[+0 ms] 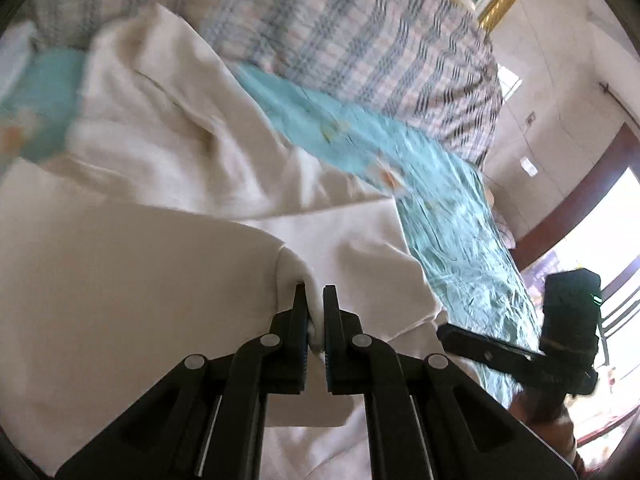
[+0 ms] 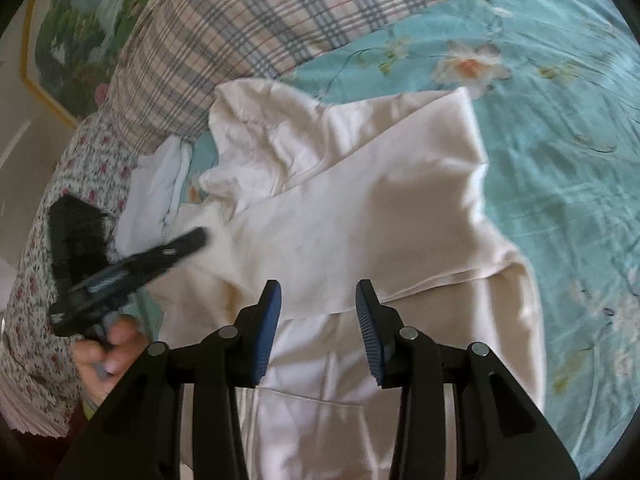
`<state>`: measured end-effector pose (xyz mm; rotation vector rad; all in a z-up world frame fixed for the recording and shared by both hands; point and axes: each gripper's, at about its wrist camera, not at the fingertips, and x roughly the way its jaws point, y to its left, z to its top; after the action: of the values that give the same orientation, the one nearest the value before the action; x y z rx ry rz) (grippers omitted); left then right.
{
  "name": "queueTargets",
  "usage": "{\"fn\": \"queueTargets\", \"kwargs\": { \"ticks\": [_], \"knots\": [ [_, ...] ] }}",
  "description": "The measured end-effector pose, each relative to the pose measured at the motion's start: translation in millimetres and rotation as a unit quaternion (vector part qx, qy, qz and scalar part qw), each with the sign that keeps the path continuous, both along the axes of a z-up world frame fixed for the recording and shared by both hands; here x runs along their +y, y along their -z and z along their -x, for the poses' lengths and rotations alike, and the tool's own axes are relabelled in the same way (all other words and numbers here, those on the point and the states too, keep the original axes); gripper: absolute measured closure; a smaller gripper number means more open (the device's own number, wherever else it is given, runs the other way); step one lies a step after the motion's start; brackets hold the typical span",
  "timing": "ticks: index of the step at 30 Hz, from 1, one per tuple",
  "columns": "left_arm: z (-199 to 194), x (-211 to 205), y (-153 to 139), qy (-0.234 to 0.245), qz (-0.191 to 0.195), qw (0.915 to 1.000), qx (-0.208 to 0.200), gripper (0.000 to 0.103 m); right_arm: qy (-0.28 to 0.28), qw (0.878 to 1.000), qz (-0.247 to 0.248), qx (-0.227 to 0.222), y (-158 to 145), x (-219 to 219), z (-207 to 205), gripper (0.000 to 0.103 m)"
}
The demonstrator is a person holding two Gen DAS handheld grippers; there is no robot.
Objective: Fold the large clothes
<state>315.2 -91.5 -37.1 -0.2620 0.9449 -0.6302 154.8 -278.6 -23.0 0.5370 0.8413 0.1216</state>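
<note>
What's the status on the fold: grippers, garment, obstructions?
Left gripper shut on cream garment fold. Right gripper open, empty, above it. Garment half-folded on teal bedsheet. No obstructions.

So the hoodie (image 2: 360, 208) is cream-white, lying rumpled on the teal floral bedsheet (image 2: 560, 140). Hood's bunched up toward the plaid pillow (image 2: 240, 32), one side's folded over across the body, and the front pocket faces up at the near end.

Home bdrm: bed (image 2: 560, 140), plaid pillow (image 2: 248, 24).
</note>
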Motion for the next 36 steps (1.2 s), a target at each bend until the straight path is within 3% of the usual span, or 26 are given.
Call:
{"fn": "queueTargets", "kwargs": {
  "ticks": [5,8,12,15,17,19,22,23,24,25,28,30,32,36],
  "knots": [
    [-24,-41,48,0.018,-0.015,0.9983,0.054,0.096,0.011,1.0,0.0,0.009,5,-13,-2,0.063],
    [-12,-28,57,0.018,-0.003,0.9968,0.078,0.084,-0.001,1.0,0.003,0.018,11,-10,-10,0.061],
    [24,15,37,-0.012,-0.021,0.9991,0.036,0.063,-0.016,0.999,0.004,0.029,23,-1,-25,0.047],
    [58,69,22,-0.067,-0.05,0.9965,0.001,0.061,-0.036,0.999,0.012,0.038,32,14,-43,0.046],
    [79,112,17,-0.128,-0.09,0.9875,-0.021,0.059,-0.037,0.998,0.026,0.047,38,21,-54,0.046],
    [94,160,19,-0.208,-0.14,0.9675,-0.031,0.058,-0.029,0.997,0.037,0.063,47,24,-66,0.046],
    [96,210,35,-0.269,-0.172,0.9478,-0.01,0.058,-0.039,0.996,0.022,0.074,60,30,-78,0.046],
    [94,221,41,-0.277,-0.176,0.9446,-0.002,0.059,-0.046,0.996,0.023,0.075,63,35,-82,0.054],
    [88,231,49,-0.284,-0.184,0.941,0.011,0.06,-0.052,0.995,0.029,0.076,63,39,-85,0.087],
    [83,235,54,-0.283,-0.186,0.9409,0.017,0.06,-0.058,0.994,0.035,0.08,63,44,-89,0.099],
    [66,230,61,-0.272,-0.191,0.943,0.016,0.065,-0.065,0.996,0.04,0.044,39,47,-90,0.099],
    [58,227,61,-0.286,-0.206,0.9356,0.016,0.076,-0.045,0.997,0.057,0.009,13,37,-83,0.099],
    [57,228,62,-0.295,-0.205,0.9332,0.019,0.078,-0.013,0.997,0.08,-0.015,-6,19,-76,0.099],
    [68,218,67,-0.293,-0.218,0.931,0.008,0.088,0.003,0.996,0.082,0.022,11,-8,-75,0.099]
  ]
}}
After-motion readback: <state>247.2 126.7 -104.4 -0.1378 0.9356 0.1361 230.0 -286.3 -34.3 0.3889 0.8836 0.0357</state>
